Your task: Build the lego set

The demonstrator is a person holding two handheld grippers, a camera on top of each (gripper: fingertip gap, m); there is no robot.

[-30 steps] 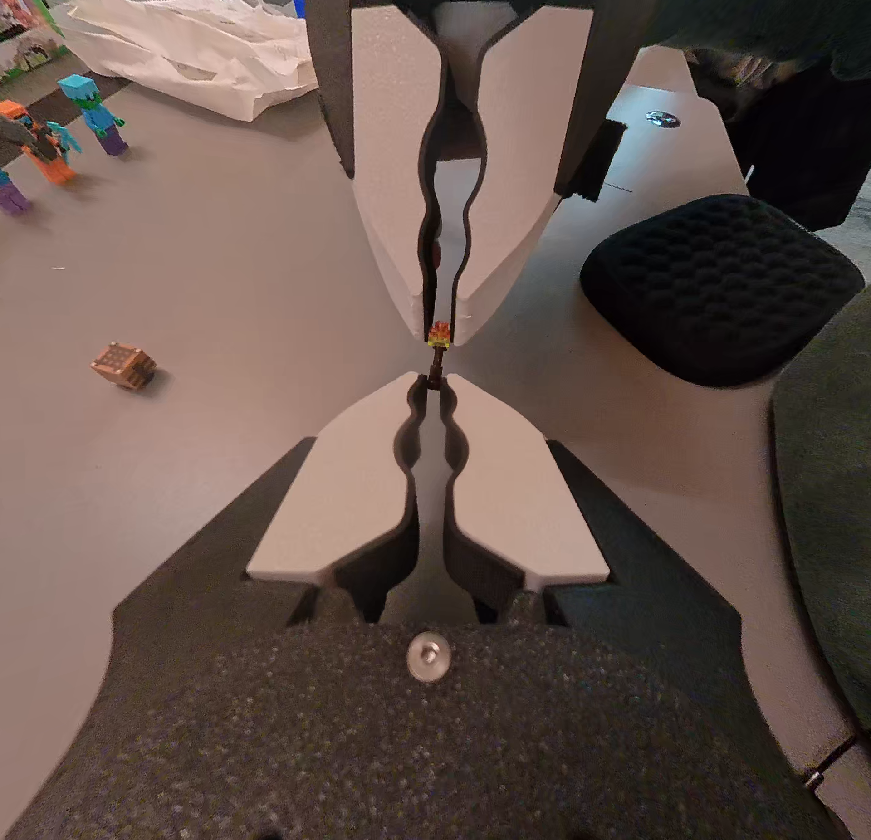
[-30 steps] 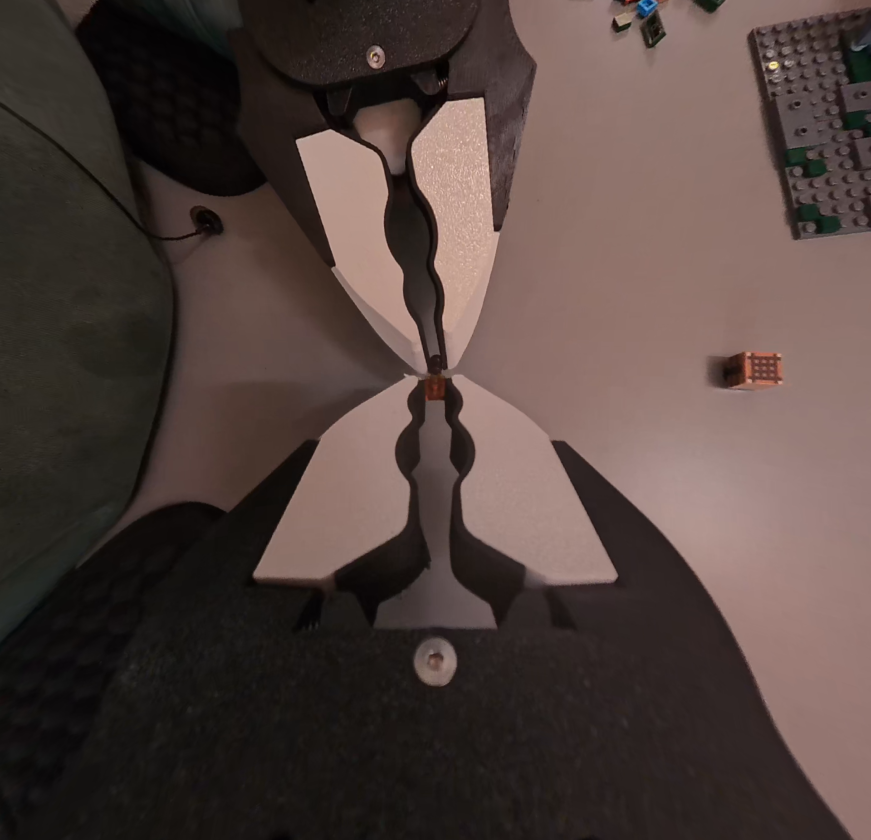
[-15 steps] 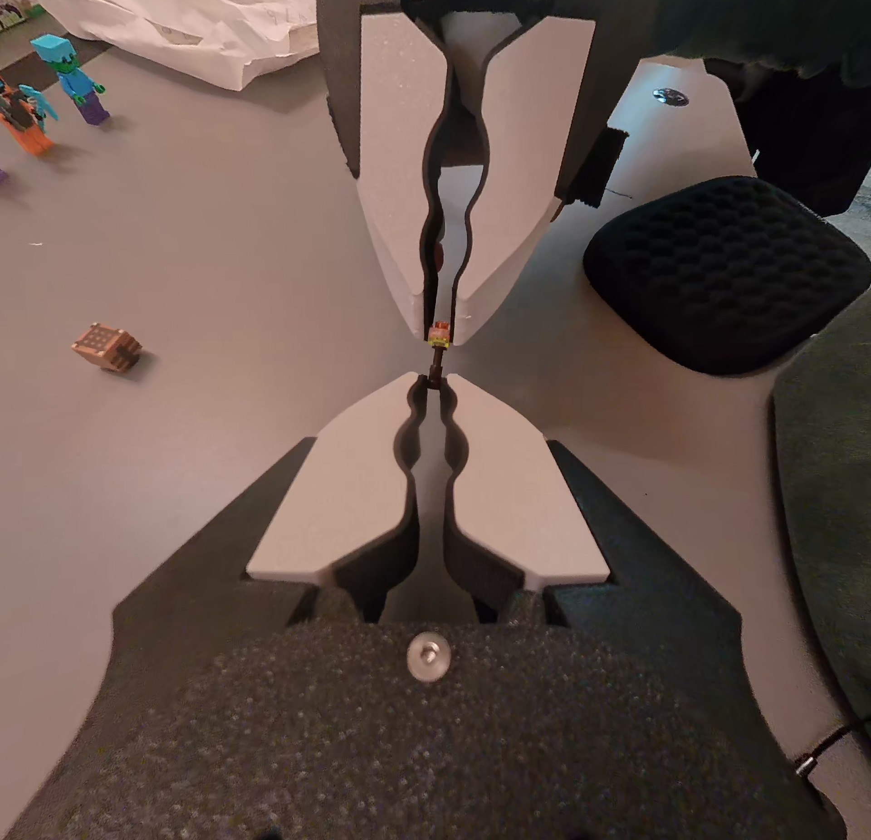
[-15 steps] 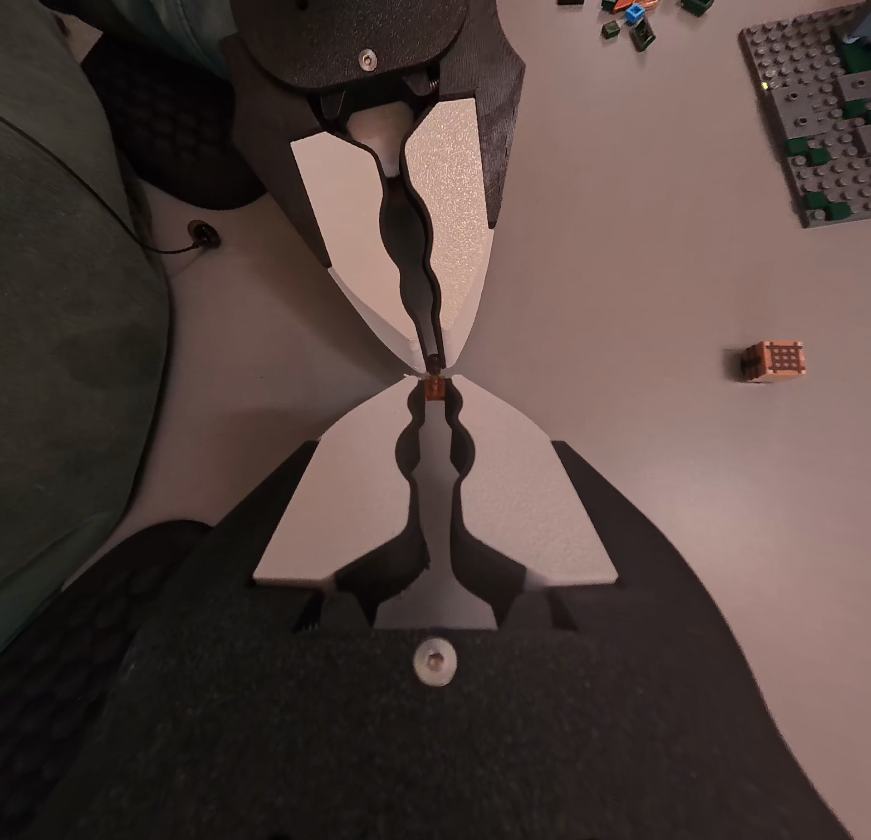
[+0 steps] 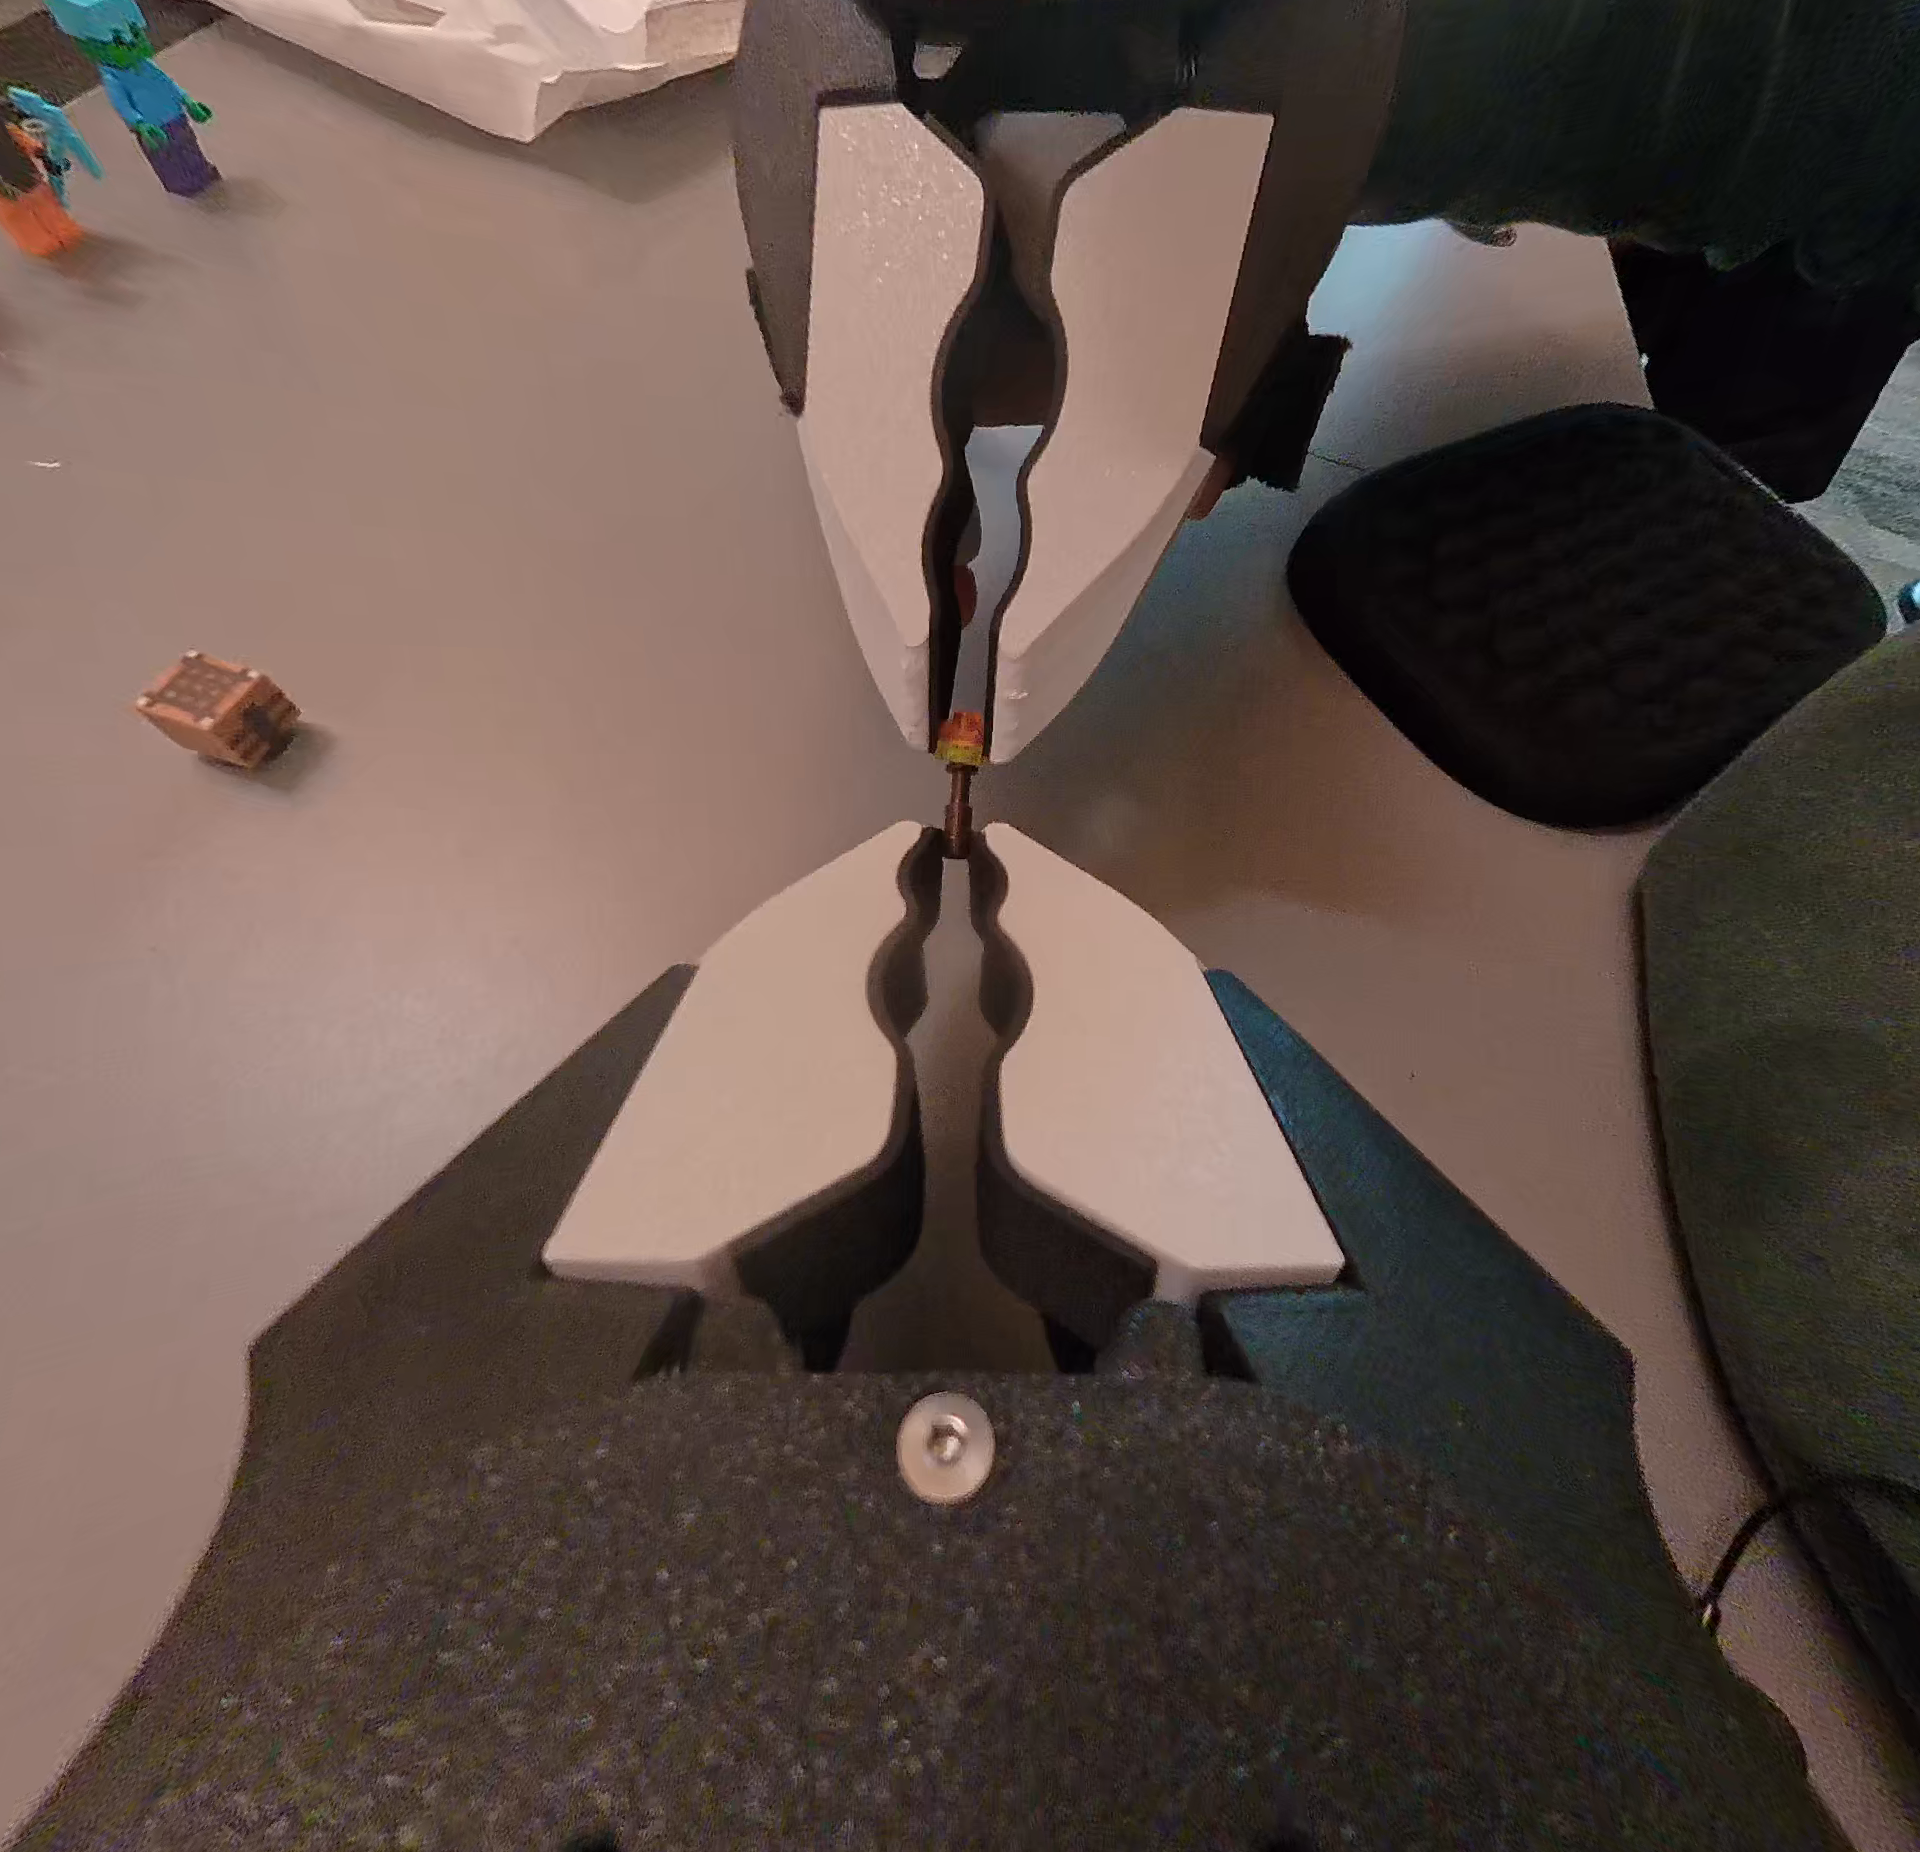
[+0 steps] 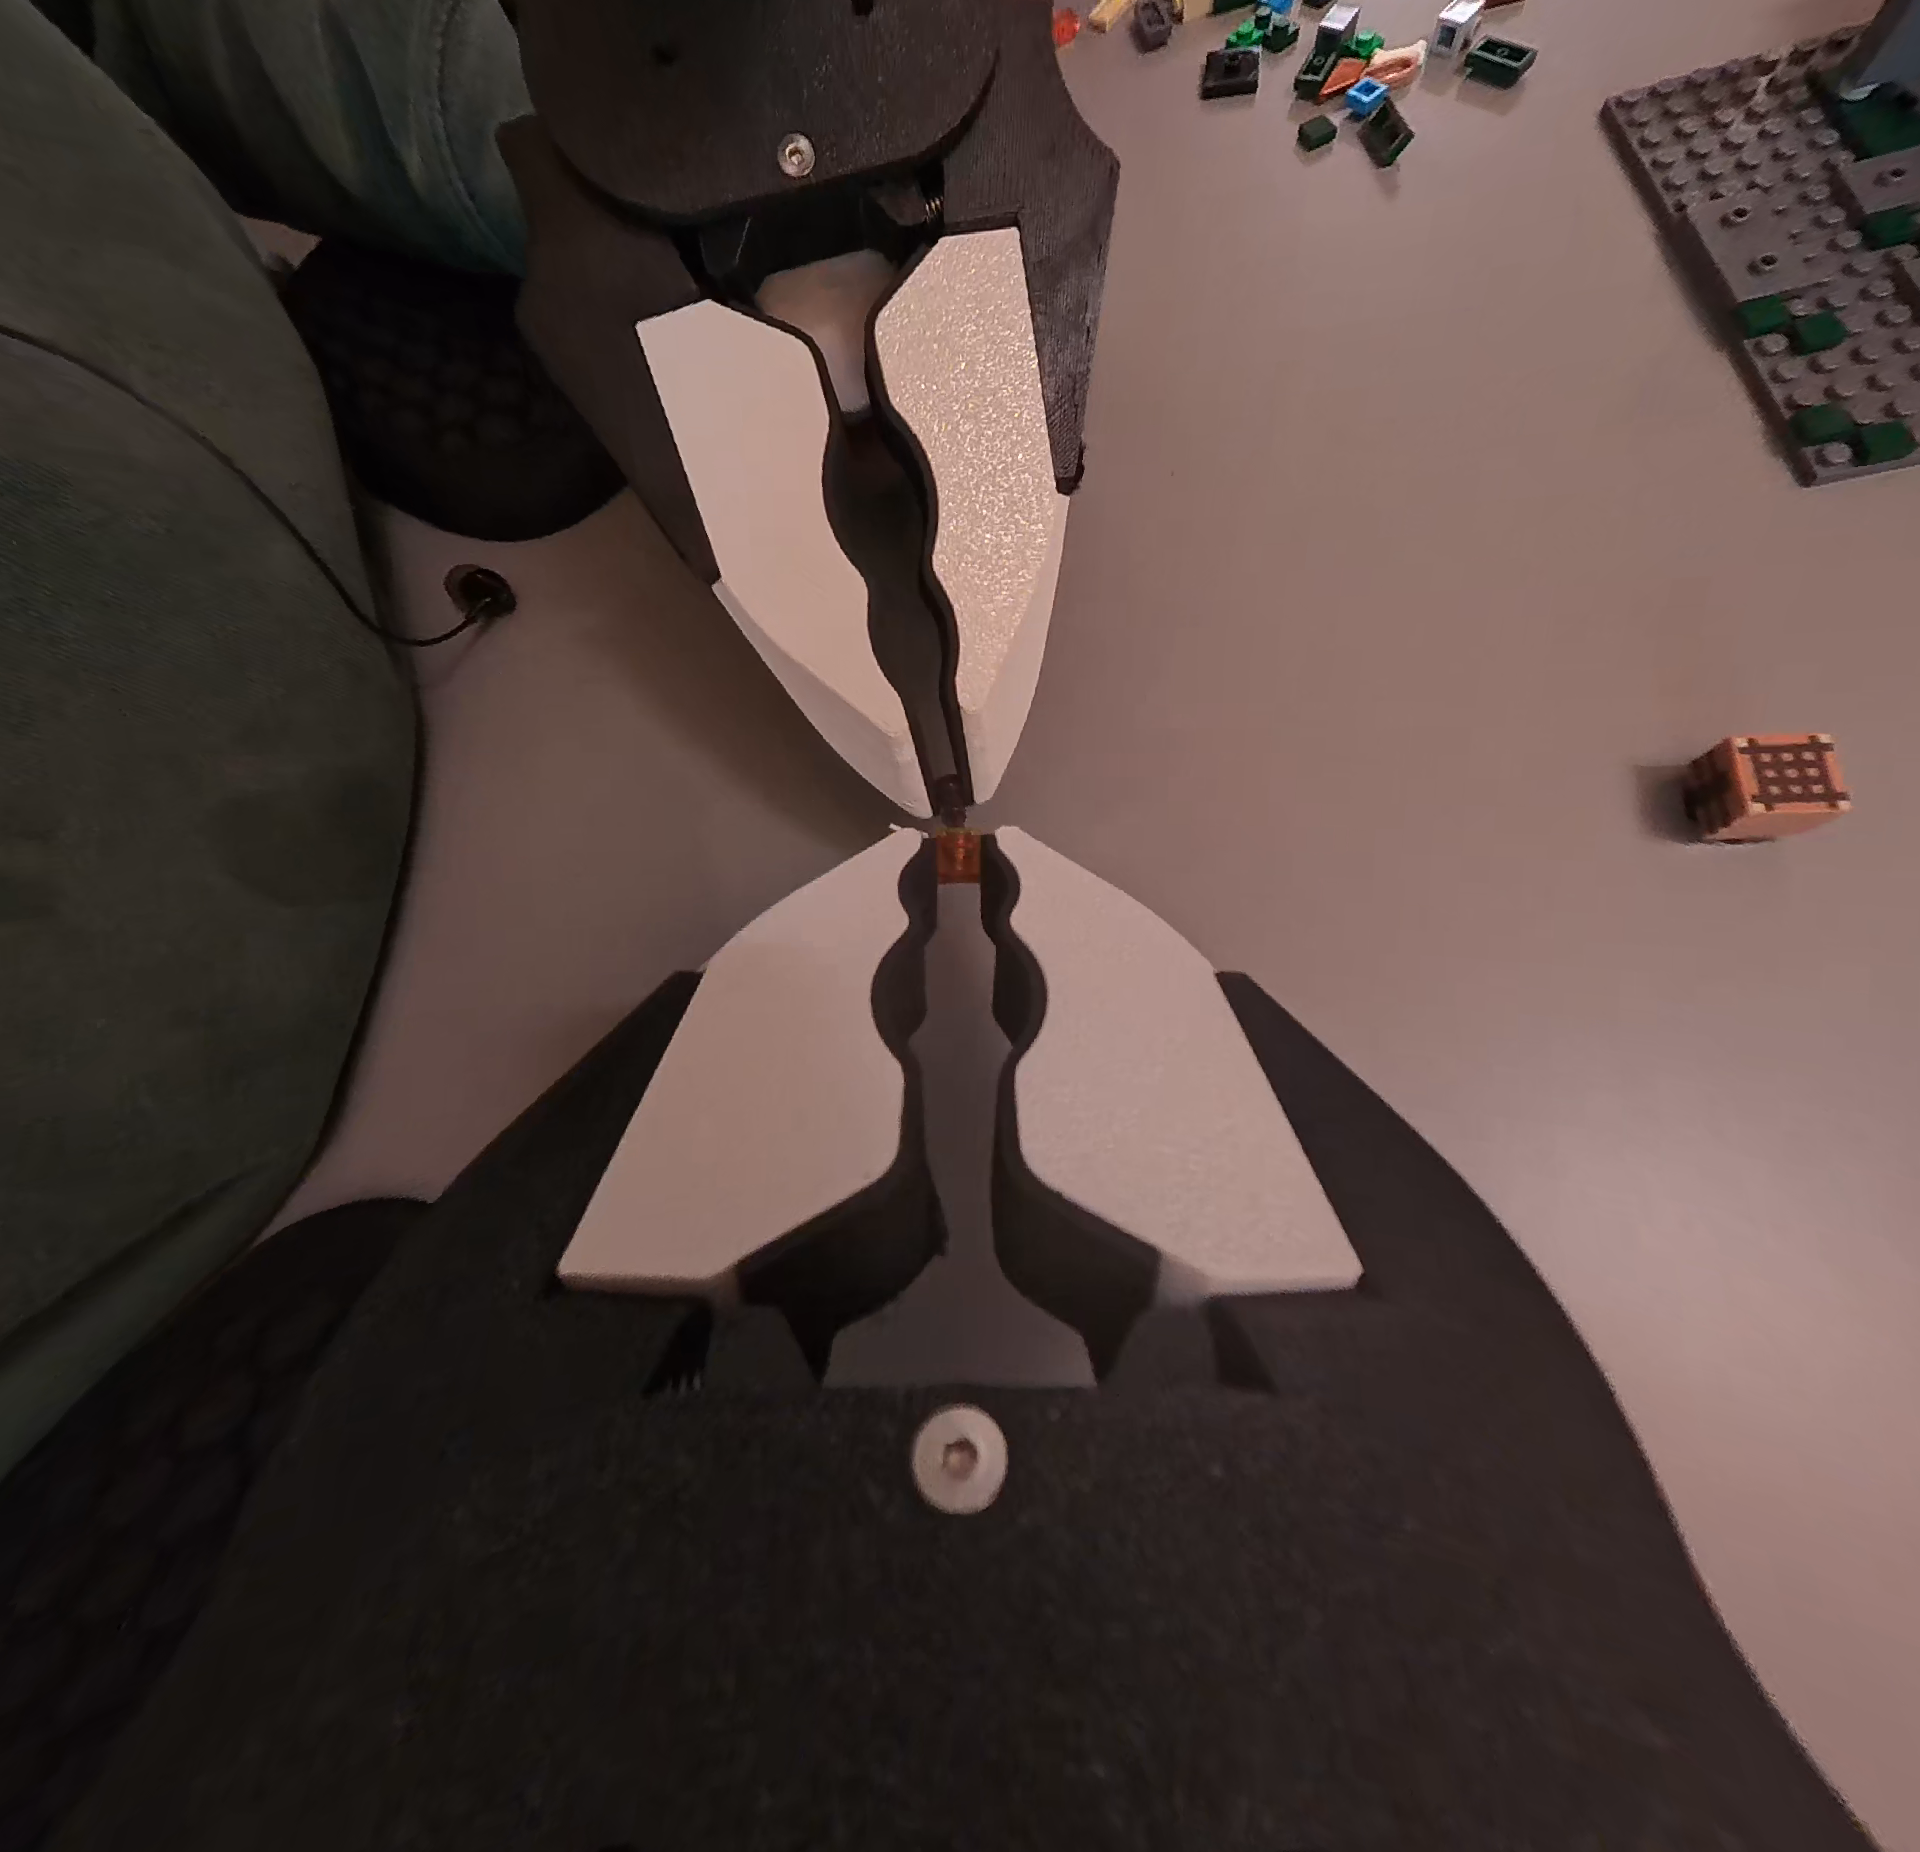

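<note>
Pinching a brown rod (image 5: 956, 834) in the left gripper (image 5: 956, 852), clamping its orange flame piece (image 6: 958, 857) in the right gripper (image 6: 958, 846), tip to tip above the table (image 5: 468, 555).

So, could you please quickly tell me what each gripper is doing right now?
Left gripper: closed on the thin brown stick.
Right gripper: closed on the small orange piece.

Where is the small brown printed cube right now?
The brown printed cube lies alone on the grey table, at the right of the right wrist view below the grey baseplate; the left wrist view shows it at left.
</note>
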